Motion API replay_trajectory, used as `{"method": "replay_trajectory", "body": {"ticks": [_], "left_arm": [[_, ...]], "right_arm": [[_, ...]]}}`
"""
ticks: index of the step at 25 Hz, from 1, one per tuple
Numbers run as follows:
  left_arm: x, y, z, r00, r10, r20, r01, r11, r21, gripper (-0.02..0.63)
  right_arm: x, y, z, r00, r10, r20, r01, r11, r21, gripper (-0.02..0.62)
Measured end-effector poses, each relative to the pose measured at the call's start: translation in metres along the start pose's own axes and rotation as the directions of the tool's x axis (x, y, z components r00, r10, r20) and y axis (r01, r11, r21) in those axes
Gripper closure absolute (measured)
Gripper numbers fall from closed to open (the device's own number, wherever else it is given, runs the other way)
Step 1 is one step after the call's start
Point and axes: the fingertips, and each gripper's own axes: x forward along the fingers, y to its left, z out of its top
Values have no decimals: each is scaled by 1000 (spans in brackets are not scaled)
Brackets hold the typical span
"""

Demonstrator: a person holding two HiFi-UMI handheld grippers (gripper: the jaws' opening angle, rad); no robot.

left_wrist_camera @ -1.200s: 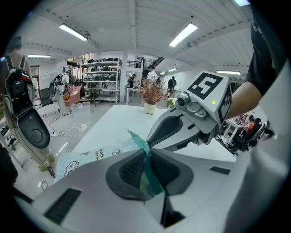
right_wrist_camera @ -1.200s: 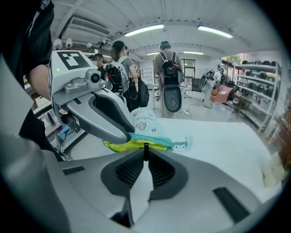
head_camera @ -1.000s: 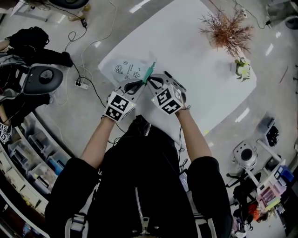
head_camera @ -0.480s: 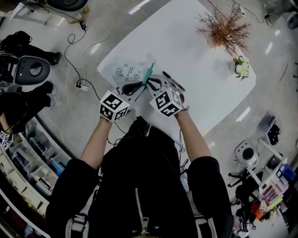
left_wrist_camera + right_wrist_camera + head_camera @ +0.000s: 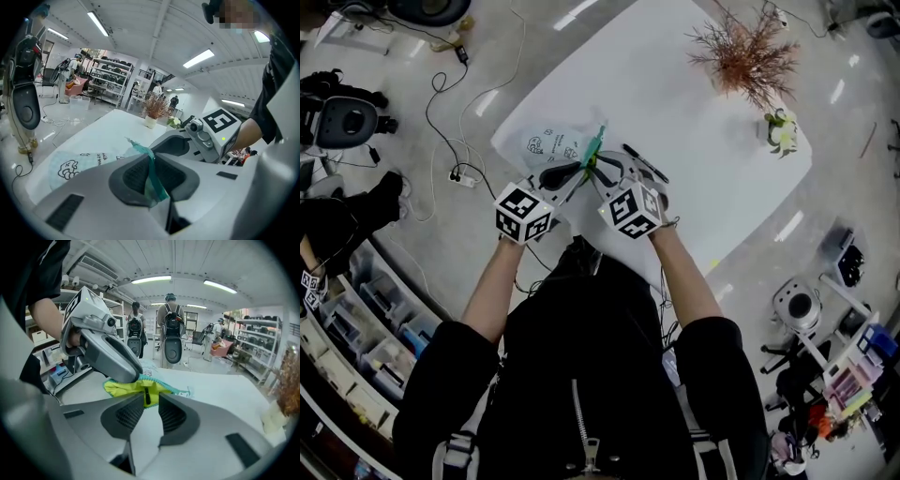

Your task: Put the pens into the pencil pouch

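A pale pouch (image 5: 555,145) with cartoon prints and a teal zipper edge (image 5: 598,142) lies at the near left of the white table (image 5: 712,178). My left gripper (image 5: 574,175) is shut on that teal edge (image 5: 152,176), lifting it. My right gripper (image 5: 149,398) is at the pouch's mouth, its jaws opening. The black zipper pull (image 5: 146,394) and the yellow lining (image 5: 124,386) sit between the pads, which stand apart from them. A black pen (image 5: 645,162) lies on the table just right of the right gripper (image 5: 602,172).
A dried plant (image 5: 748,56) and a small white and green ornament (image 5: 780,131) stand at the table's far right. Cables and a power strip (image 5: 461,175) lie on the floor left of the table. People (image 5: 169,329) stand beyond the table.
The left gripper has rolled a little and both hands have drifted slightly left in the head view. Both stay at the pouch's mouth.
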Motion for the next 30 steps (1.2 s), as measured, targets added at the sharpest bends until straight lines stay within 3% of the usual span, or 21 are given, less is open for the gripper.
{"method": "replay_trajectory", "body": {"ticks": [9,13,18,30], "left_arm": [[11,8,-10,999,26,-29,-26,1000,4,548],[19,13,-14,997,44,-55,-42,999,32,548],[24,20,-17,996,66,-67,-65,998,13,548],[28,30,-26,991,91,-94,-92,996,2,548]], "right_arm": [[-31,-26,-32,993,-115,-1,114,981,159,477],[-50,-45,-49,982,-190,-16,189,954,231,466],[-74,-63,-72,965,-257,-50,260,918,299,455],[-92,-64,-158,948,-184,-258,259,920,294,430]]}}
